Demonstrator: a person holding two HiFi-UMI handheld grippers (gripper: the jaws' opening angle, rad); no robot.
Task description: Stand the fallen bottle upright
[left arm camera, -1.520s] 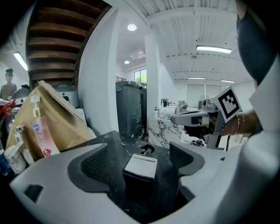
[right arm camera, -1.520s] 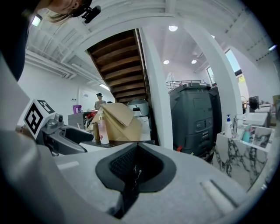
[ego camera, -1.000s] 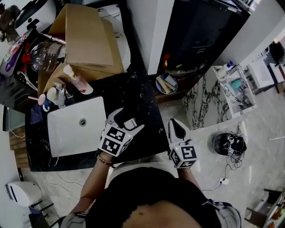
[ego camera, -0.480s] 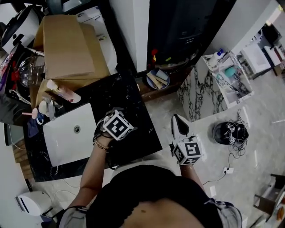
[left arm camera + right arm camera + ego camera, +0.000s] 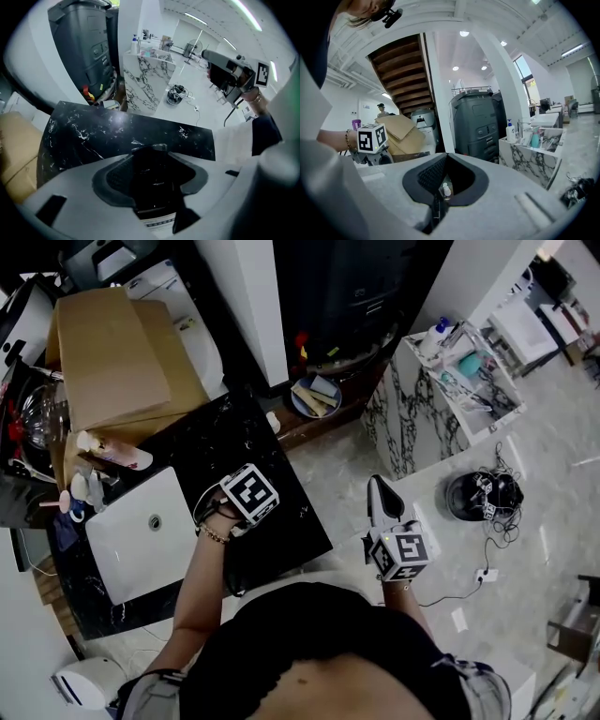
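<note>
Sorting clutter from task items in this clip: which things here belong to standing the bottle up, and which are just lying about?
In the job: dark bottle between the jaws of the left gripper, which have just been closing; black counter.
Lying about: cardboard box; white sink; toiletries beside it; right gripper, shut and empty.

readable text: none | label (image 5: 157,220) on dark bottle (image 5: 154,183): print illegible

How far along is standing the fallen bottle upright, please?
Done: the left tool sits over the dark bottle on the black counter. In hand: its jaws have just been closing and now grip the bottle. Left: tipping it upright and letting go.
</note>
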